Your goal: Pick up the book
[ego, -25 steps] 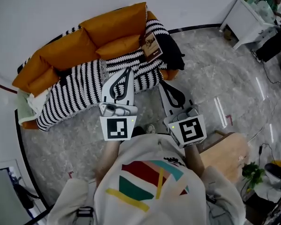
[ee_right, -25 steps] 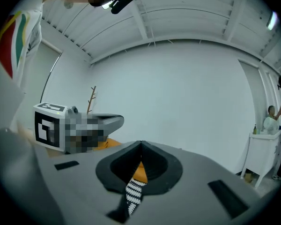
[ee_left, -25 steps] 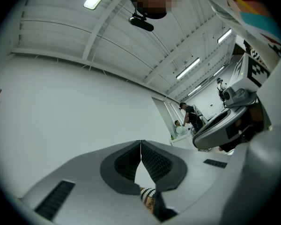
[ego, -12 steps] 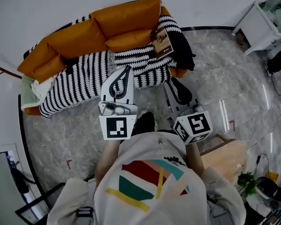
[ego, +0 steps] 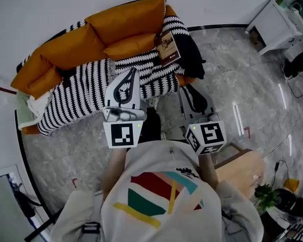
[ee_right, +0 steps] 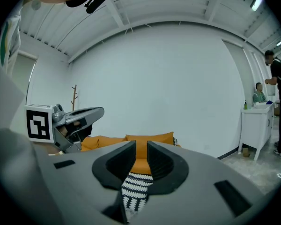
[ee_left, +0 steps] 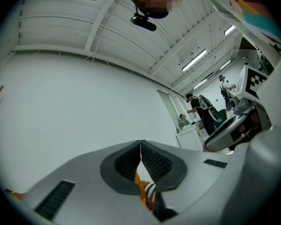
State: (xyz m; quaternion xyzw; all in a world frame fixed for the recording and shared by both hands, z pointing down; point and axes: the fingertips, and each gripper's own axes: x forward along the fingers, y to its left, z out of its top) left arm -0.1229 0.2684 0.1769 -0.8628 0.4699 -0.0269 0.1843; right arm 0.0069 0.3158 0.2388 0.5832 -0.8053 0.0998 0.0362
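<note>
Along the wall at left, an orange sofa (ego: 70, 49) with a black-and-white striped blanket (ego: 76, 92) draped over seat and front. Left gripper (ego: 133, 70) is in front of the blanket, pointing at the sofa, jaws pressed together at the tips, nothing between them. Book (ego: 167, 48) lies flat on the sofa's right end, on the blanket, cover up, just beside a dark cloth (ego: 192, 54) hanging over the arm. Book is apart from both grippers, untouched. Right gripper (ego: 188, 87) is over the marble floor (ego: 232, 79), below the dark cloth, jaws at a narrow gap and opening, nothing between them; sofa and blanket show through the gap. Wooden stool (ego: 245, 168) is right of the person. White table (ego: 270, 21) at far right.
</note>
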